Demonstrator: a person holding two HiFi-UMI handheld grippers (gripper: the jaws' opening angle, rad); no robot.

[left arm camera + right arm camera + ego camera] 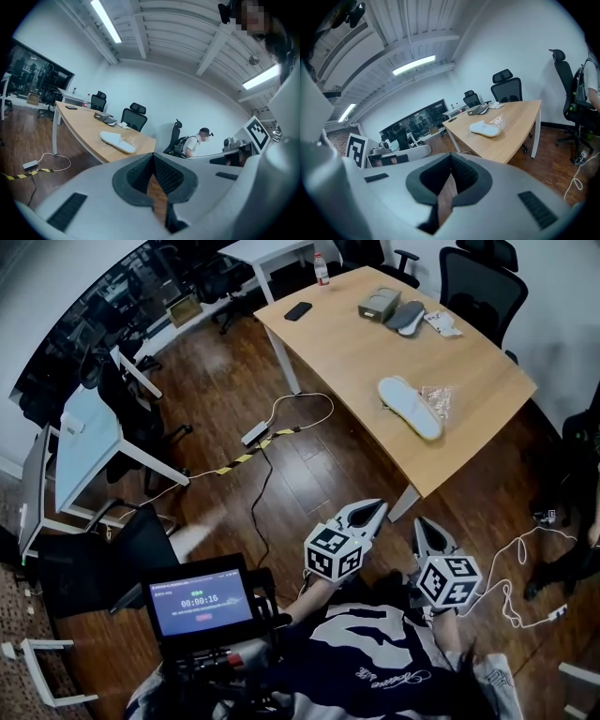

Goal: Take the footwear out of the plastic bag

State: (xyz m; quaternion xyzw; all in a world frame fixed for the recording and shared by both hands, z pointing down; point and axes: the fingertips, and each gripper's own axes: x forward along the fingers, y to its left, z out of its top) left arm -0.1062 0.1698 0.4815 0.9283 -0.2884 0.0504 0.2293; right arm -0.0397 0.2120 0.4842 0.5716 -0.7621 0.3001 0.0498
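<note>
Office room, dark wood floor (234,381); pale wooden bench (356,352) stood well ahead of the person.

- White slipper (410,407) lay flat near the bench's near edge, outside the bag. Clear plastic bag (438,397) lay crumpled just beside it, on the side towards the bench corner; contact between the two could not be made out.
- Far end of the bench: grey slipper (406,315) next to a small box (378,303); black phone (298,310) apart from both.
- Floor in front of the bench: power strip (255,434) with a looped white cable (309,409).
- Left tongs (373,514) held low, close to the body and well short of the bench; jaws clenched, nothing between them.
- Right tongs (427,532) just beside the left, likewise clenched and empty.
- Both gripper views looked across at the bench and showed the white slipper and bag untouched.
</note>
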